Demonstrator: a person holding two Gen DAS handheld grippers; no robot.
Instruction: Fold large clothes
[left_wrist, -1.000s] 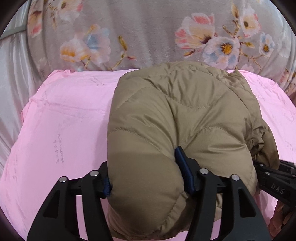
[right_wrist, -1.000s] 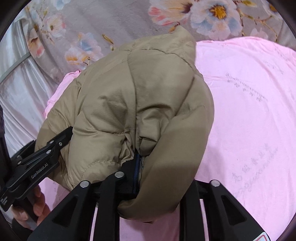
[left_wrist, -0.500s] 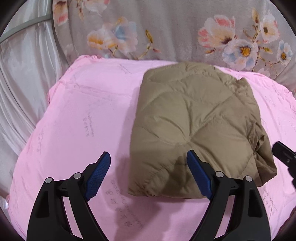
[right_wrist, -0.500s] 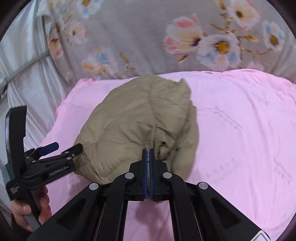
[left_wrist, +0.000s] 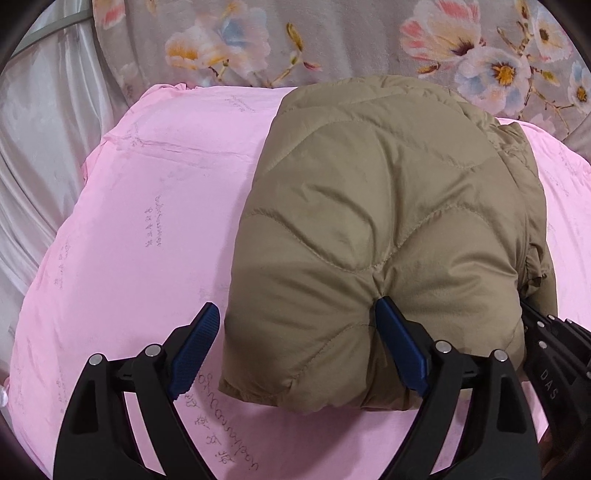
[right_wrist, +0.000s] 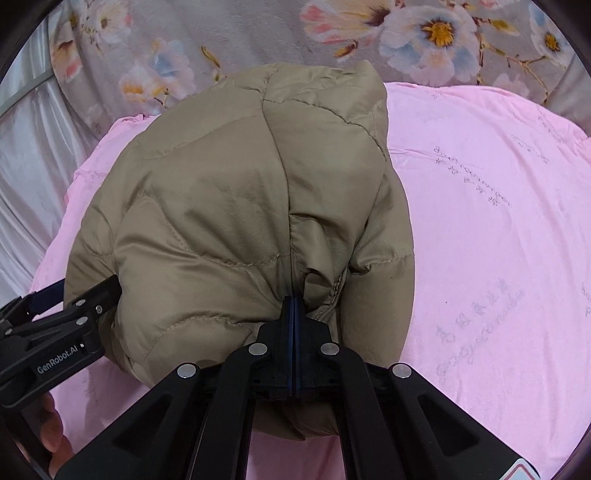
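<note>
A tan quilted puffer jacket (left_wrist: 376, 229) lies folded into a thick bundle on a pink sheet (left_wrist: 140, 221). My left gripper (left_wrist: 295, 332) is open, its jaws astride the bundle's near left corner, with the right blue pad (left_wrist: 400, 350) pressed into the fabric. My right gripper (right_wrist: 293, 314) is shut, its pads together and pushed against the near edge of the jacket (right_wrist: 240, 206); whether fabric is pinched between them is unclear. The left gripper also shows at the left of the right wrist view (right_wrist: 70, 310).
A grey floral cloth (left_wrist: 332, 40) rises behind the pink sheet. Silvery fabric (left_wrist: 37, 140) hangs at the left. The pink sheet spreads to the right of the jacket (right_wrist: 498, 229).
Both grippers moved back in to the jacket's near edge after pulling away. The left stays open around the corner; the right stays shut and now presses the jacket.
</note>
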